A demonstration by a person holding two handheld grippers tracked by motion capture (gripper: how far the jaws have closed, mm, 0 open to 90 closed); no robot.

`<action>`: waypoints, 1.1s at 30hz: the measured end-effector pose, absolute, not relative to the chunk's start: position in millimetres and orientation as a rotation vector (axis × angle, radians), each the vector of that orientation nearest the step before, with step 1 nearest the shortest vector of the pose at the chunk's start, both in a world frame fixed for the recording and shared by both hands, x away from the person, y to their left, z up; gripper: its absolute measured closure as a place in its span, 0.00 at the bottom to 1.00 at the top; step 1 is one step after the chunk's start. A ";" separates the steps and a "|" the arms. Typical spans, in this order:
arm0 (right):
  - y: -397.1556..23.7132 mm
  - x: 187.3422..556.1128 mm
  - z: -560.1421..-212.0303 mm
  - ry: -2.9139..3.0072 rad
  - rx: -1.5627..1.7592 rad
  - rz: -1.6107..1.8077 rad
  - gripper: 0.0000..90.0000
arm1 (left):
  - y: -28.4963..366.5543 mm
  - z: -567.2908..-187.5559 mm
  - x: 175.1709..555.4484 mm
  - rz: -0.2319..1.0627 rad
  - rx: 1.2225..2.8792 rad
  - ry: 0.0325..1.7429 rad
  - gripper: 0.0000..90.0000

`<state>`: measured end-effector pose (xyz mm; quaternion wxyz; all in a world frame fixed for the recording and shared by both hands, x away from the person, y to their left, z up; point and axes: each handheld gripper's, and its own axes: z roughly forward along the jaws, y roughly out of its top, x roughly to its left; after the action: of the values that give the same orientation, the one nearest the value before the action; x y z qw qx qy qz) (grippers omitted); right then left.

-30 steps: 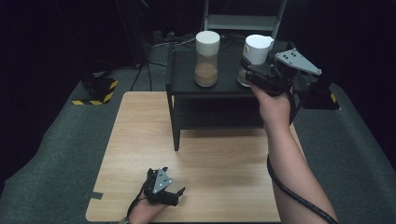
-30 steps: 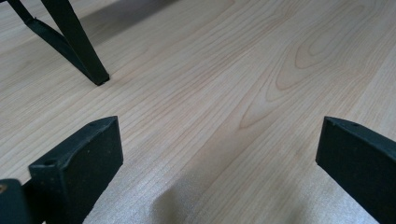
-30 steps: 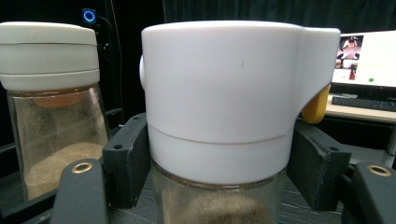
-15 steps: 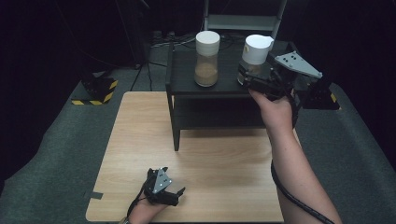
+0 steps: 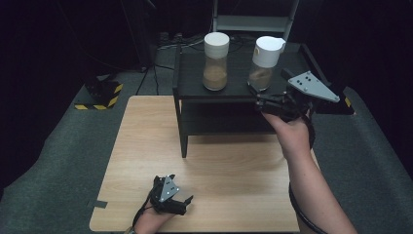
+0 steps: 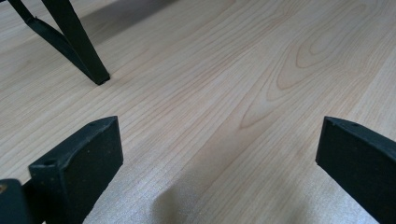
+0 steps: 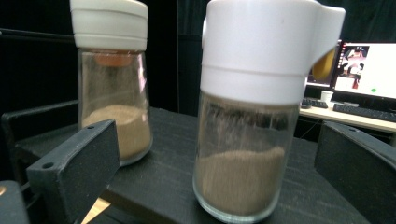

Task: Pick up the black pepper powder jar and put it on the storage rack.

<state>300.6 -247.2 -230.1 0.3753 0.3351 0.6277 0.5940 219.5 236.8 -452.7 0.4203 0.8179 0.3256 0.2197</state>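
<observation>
Two glass jars with white lids and brown powder stand upright on the black shelf (image 5: pixel 238 80). The spouted jar (image 5: pixel 265 61) (image 7: pixel 250 140) is on the right and the round-lidded jar (image 5: pixel 215 61) (image 7: pixel 114 98) on the left. My right gripper (image 5: pixel 259 99) (image 7: pixel 217 137) sits just in front of the spouted jar at the shelf's right front edge. Its jaws have just been opening and now stand wide, apart from the glass, pressing on nothing. My left gripper (image 5: pixel 184 205) (image 6: pixel 219 130) rests low on the wooden table (image 5: pixel 219 156) near its front edge, open and empty.
The shelf stands at the back of the table on black legs (image 6: pixel 88 60), with a dark lower level under its top. Grey floor mat surrounds the table. A yellow-and-black striped block (image 5: pixel 100 95) lies at the far left. A lit monitor (image 7: pixel 369 70) glows behind the jars.
The right gripper let go of the spouted jar, opened wide and drew back and slightly down from it. The jar stays upright on the shelf. The left gripper has not moved.
</observation>
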 end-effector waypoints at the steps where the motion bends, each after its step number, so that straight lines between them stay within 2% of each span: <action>1: -248.5 298.7 -232.1 1.607 0.850 1.521 0.00 | 236.8 -452.7 219.5 0.551 2.050 0.816 0.01; 21: -270.8 265.7 -276.1 1.691 0.827 1.448 0.00 | 234.8 -452.9 217.9 0.564 2.046 0.832 0.01; 33: -285.3 242.7 -319.8 1.757 0.834 1.397 0.00 | 236.8 -453.6 217.7 0.560 2.041 0.820 0.01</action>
<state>242.7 -285.3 -319.8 0.3648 0.3244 0.6830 0.5433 217.7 236.8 -453.6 0.4225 0.8151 0.3273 0.2236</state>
